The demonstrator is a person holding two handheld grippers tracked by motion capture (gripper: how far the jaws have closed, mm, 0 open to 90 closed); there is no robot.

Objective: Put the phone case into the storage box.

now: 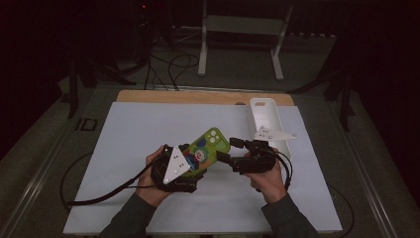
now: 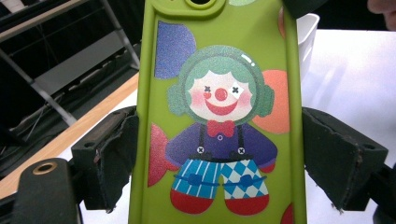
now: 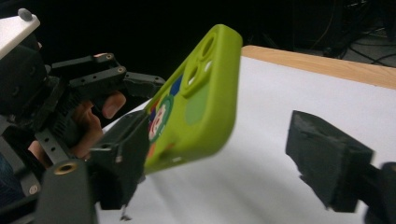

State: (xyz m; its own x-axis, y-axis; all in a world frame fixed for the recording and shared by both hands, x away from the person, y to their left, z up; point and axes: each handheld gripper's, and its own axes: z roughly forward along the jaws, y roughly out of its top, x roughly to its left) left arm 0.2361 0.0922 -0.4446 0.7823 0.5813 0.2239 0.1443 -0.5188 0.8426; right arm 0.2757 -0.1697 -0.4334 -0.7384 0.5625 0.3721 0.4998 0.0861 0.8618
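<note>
White mat [image 1: 148,129], frame centre: left gripper [image 1: 190,166] is clamping the green case [image 1: 208,146] by its long edges; right gripper [image 1: 229,149] is gaping at its top (soft, flexy, grab edges).

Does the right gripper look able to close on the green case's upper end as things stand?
Probably yes: the green case already sits between the right gripper jaws, one jaw beside its edge, nothing blocking; the left gripper holds its lower end.
</note>
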